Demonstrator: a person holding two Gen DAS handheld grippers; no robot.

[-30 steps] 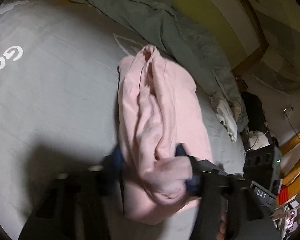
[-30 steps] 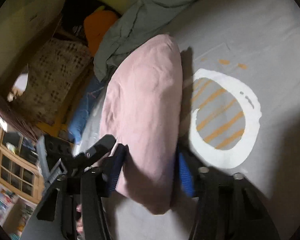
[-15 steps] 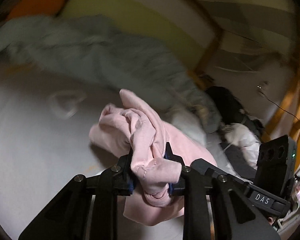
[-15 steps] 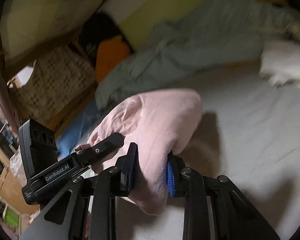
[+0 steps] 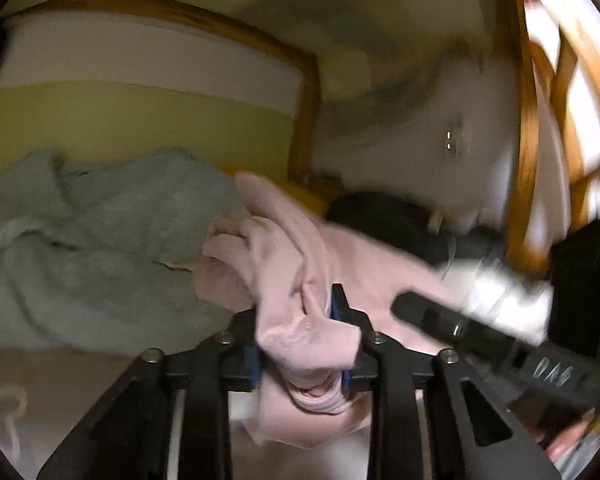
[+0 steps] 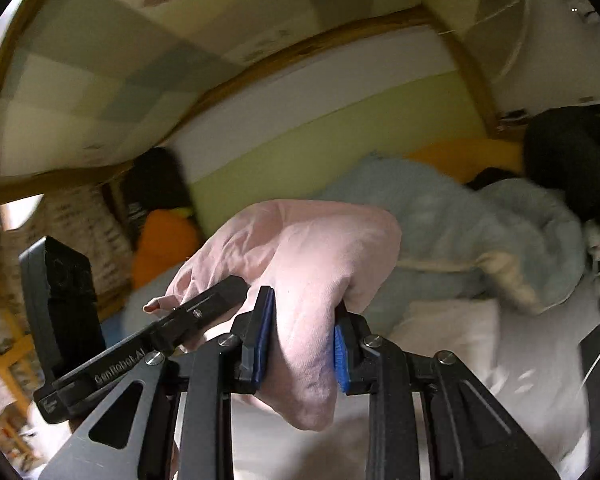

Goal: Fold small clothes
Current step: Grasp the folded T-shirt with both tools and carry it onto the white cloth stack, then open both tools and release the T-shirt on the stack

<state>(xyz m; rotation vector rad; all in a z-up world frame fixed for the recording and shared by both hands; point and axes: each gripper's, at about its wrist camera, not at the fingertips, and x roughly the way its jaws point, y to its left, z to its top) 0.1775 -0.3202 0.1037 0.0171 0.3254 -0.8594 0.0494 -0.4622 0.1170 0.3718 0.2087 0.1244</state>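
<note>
I see the pink garment (image 5: 300,320) bunched and lifted off the bed, stretched between both tools. My left gripper (image 5: 300,344) is clamped on one crumpled end, blue pads (image 5: 336,304) pressing the fabric. My right gripper (image 6: 300,340) is clenched on the other end (image 6: 308,264), cloth bulging above the pads. Behind it lies a rumpled grey-blue blanket (image 5: 100,232), near an orange pillow (image 6: 160,248) and the yellow-green wall (image 6: 320,148).

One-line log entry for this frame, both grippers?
left gripper: shut on pink garment | right gripper: shut on pink garment | garment bunched, above bed sheet | fold not done
</note>
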